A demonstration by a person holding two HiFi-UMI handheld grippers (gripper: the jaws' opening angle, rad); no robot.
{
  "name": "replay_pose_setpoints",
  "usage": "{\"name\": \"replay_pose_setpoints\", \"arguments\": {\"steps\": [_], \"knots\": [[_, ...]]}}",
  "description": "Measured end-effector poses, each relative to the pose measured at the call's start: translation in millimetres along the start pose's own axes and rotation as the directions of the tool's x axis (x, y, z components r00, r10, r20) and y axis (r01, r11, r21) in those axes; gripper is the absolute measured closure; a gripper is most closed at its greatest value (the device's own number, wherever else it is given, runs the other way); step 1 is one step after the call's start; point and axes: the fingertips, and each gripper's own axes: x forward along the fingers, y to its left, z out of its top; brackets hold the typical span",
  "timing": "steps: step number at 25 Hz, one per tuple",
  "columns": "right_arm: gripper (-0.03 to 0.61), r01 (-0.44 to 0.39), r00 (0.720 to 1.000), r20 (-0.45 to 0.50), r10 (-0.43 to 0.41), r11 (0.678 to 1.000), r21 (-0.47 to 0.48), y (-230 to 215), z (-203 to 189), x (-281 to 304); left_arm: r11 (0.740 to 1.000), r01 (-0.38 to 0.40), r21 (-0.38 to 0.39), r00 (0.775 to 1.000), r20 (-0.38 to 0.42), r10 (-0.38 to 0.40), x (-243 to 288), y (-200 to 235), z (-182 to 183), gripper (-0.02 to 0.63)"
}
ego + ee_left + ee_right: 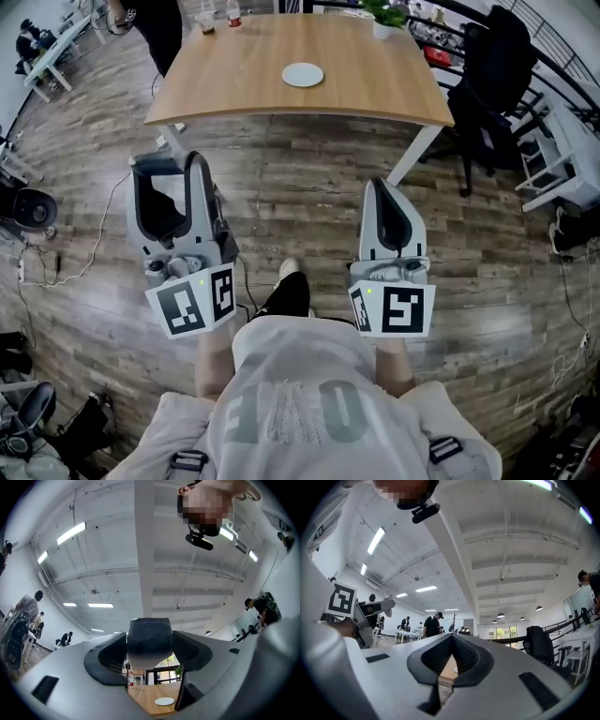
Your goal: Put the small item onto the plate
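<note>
Left gripper (171,173): jaws set wide and clamped on the small item (150,640), a dark grey, rounded piece with a pale underside, which both pads touch; gripper tilted upward and held above the wooden floor (309,202), well short of the worktop (234,80). Right gripper (382,185): jaws closed together at the tips, nothing between them. Plate (303,74): white, round, lying near the middle of the worktop, well apart from both grippers.
</note>
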Motion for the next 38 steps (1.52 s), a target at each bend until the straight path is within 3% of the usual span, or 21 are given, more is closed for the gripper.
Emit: {"name": "replay_pose_setpoints", "arguments": {"steps": [4, 10, 17, 24, 28, 32, 38], "knots": [[0.561, -0.029, 1.0, -0.004, 0.029, 0.999, -0.036, -2.6, -18.8, 10.8, 1.0, -0.008, -0.011, 1.0, 0.003, 0.008, 9.3, 2.4, -29.0, 0.305], [0.561, -0.036, 0.999, -0.002, 0.036, 0.998, -0.055, -26.1, -77.8, 78.6, 1.0, -0.019, -0.011, 0.996, 0.087, 0.02, 51.1, 6.5, -85.6, 0.305], [0.561, -0.091, 0.996, -0.01, 0.09, 0.993, -0.069, -39.8, -120.2, 196.9, 0.999, -0.047, -0.009, 0.994, 0.095, 0.048, 140.7, 27.0, -153.7, 0.305], [0.561, -0.031, 0.999, 0.043, 0.033, 0.998, -0.063, -73.7, -152.4, 326.7, 1.0, -0.015, -0.006, 0.983, 0.183, 0.016, 262.8, 45.5, -210.4, 0.305], [0.561, 0.006, 1.0, -0.006, -0.006, 0.998, -0.067, -107.1, -151.7, 405.3, 1.0, 0.009, 0.005, 0.974, 0.228, -0.01, 351.3, 40.8, -227.5, 0.305], [0.561, 0.019, 0.998, -0.054, -0.022, 0.998, -0.062, -138.2, -130.4, 477.7, 0.998, 0.043, 0.05, 0.975, 0.215, -0.053, 439.5, 32.7, -227.4, 0.305], [0.561, 0.038, 0.999, -0.029, -0.039, 0.998, -0.052, -170.6, -107.9, 567.5, 0.998, 0.067, 0.0, 0.97, 0.235, -0.065, 527.8, 29.5, -238.0, 0.305]]}}
